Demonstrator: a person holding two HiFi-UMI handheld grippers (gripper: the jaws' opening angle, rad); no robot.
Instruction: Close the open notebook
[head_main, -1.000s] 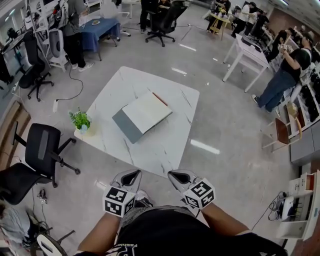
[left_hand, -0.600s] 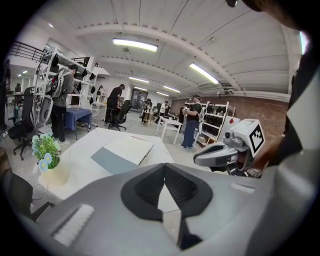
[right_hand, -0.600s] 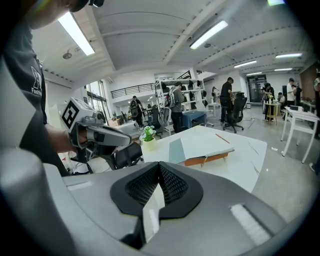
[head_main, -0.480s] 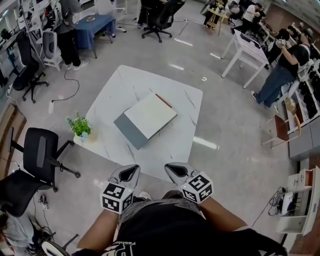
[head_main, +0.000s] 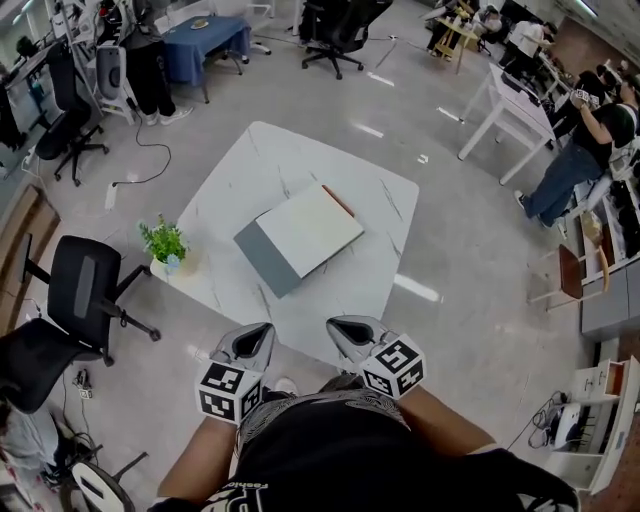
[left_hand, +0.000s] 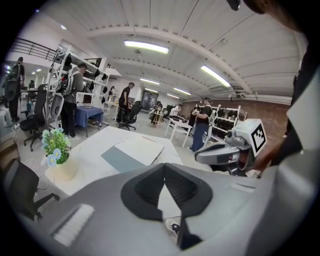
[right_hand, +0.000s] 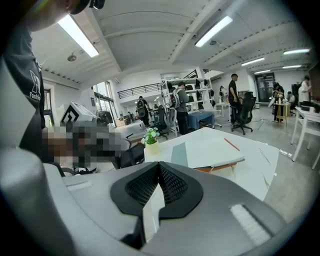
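We hold both grippers low and close to the body, side by side, short of the table's (head_main: 250, 160) near corner. In our judgement this is a carrying pose for the approach, since nothing is within reach. The left gripper (head_main: 260, 332) has its jaws brought together with nothing between them, and the right gripper (head_main: 337, 327) is the same: pads meeting at the tips, empty.

The notebook (head_main: 300, 235) lies ahead of both grippers, well apart from them, near the middle of the tabletop and turned at an angle to us. It lies open and flat, with a grey panel on the side nearer the left gripper and a pale blank page beyond it. A thin orange stick, likely a pencil (head_main: 338, 200), rests along its far edge. A small potted plant (head_main: 163, 242) stands ahead and left of the left gripper.
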